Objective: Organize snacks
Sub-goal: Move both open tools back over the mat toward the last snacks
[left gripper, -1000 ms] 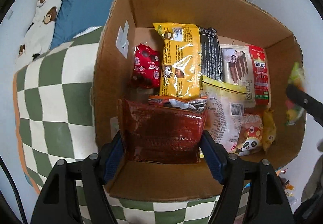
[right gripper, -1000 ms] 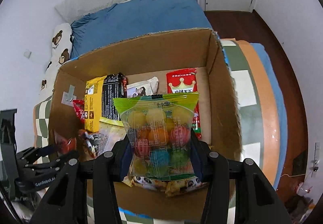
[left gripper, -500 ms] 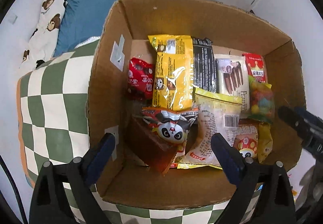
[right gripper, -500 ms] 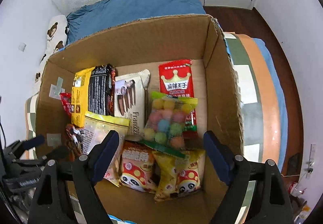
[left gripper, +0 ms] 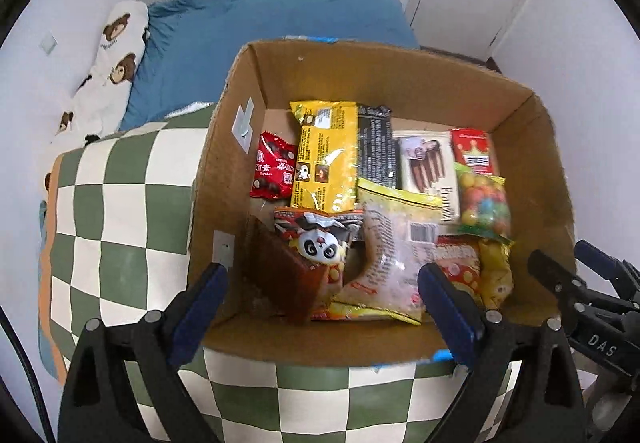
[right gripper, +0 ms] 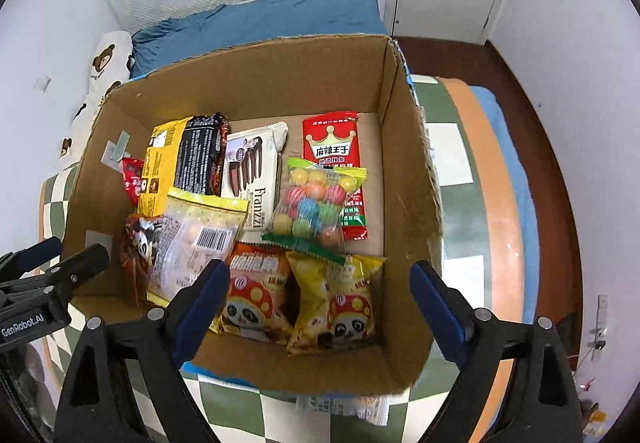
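Observation:
An open cardboard box (left gripper: 400,83) (right gripper: 256,79) sits on a green-and-cream checkered cover and holds several snack packets. A dark red packet (left gripper: 288,279) leans in the box's near left corner under a panda packet (left gripper: 320,239). A clear bag of coloured candy balls (right gripper: 316,203) (left gripper: 482,203) lies on a red crown packet (right gripper: 330,147). My left gripper (left gripper: 322,307) is open and empty above the box's near edge. My right gripper (right gripper: 320,303) is open and empty above the near edge, over two panda chip bags (right gripper: 336,307).
A white packet (right gripper: 344,407) lies on the checkered cover (left gripper: 120,211) just outside the box's near wall. A blue pillow (left gripper: 260,23) and a bear-print cushion (left gripper: 108,75) lie behind the box. Wooden floor (right gripper: 560,163) shows to the right.
My left gripper let go of the dark red packet into the box and drew back. My right gripper let go of the candy-ball bag into the box and drew back. Both are open now.

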{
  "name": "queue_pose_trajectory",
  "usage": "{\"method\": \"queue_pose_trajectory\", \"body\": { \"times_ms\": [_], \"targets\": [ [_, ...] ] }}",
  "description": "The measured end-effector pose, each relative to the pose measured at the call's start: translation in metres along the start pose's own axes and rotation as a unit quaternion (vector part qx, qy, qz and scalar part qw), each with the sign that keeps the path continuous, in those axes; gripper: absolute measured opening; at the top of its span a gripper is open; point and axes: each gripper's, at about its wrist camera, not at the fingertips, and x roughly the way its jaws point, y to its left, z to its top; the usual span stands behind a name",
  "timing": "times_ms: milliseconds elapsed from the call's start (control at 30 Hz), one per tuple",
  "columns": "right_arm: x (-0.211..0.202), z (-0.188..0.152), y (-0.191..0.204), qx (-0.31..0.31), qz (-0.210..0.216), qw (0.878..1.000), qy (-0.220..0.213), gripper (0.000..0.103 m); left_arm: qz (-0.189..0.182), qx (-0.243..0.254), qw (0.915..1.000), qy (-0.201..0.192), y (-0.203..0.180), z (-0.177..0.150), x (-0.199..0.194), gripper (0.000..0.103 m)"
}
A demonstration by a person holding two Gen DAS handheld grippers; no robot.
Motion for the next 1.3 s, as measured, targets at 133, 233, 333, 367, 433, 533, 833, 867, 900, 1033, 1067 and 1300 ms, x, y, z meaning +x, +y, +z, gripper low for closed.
{"method": "queue_pose_trajectory", "body": {
  "times_ms": [133, 233, 333, 367, 433, 533, 833, 867, 900, 1033, 1067, 1300],
  "targets": [
    [-0.018, -0.016, 0.002, -0.003, -0.003, 1.0, -0.022, 0.094, 0.01, 0.014, 0.9989, -0.043, -0.009, -0.017, -0.027, 0.097],
    [-0.037, -0.028, 0.004, -0.004, -0.002, 0.999, -0.041, 0.094, 0.008, 0.017, 0.9975, -0.068, -0.012, -0.027, -0.046, 0.097],
    [-0.058, -0.041, 0.004, 0.0, -0.003, 0.998, -0.064, 0.094, 0.009, 0.022, 0.9954, -0.093, -0.015, -0.041, -0.069, 0.097],
    [-0.067, -0.045, 0.004, -0.001, -0.005, 0.997, -0.074, 0.094, 0.007, 0.021, 0.9949, -0.098, -0.016, -0.044, -0.075, 0.097],
    [-0.087, -0.055, 0.005, -0.002, -0.006, 0.995, -0.095, 0.094, 0.002, 0.02, 0.9934, -0.113, -0.017, -0.055, -0.091, 0.097],
    [-0.112, -0.068, 0.003, 0.0, 0.002, 0.993, -0.116, 0.094, 0.003, 0.024, 0.9907, -0.134, -0.02, -0.069, -0.111, 0.097],
    [-0.181, -0.112, 0.003, -0.006, 0.01, 0.985, -0.17, 0.094, -0.008, 0.029, 0.9849, -0.171, -0.026, -0.104, -0.16, 0.097],
    [-0.187, -0.117, 0.003, -0.006, 0.013, 0.985, -0.173, 0.094, -0.009, 0.026, 0.9844, -0.174, -0.025, -0.108, -0.165, 0.097],
    [-0.194, -0.122, 0.003, -0.006, 0.015, 0.984, -0.177, 0.094, -0.009, 0.024, 0.9841, -0.176, -0.025, -0.111, -0.169, 0.097],
    [-0.212, -0.136, 0.001, -0.001, 0.022, 0.982, -0.188, 0.094, -0.011, 0.018, 0.9826, -0.184, -0.021, -0.123, -0.182, 0.097],
    [-0.216, -0.139, 0.0, 0.0, 0.023, 0.981, -0.19, 0.094, -0.013, 0.016, 0.9827, -0.184, -0.02, -0.126, -0.185, 0.097],
    [-0.226, -0.148, -0.004, 0.01, 0.044, 0.981, -0.191, 0.094, -0.008, 0.005, 0.9846, -0.175, -0.013, -0.129, -0.177, 0.097]
  ]
}}
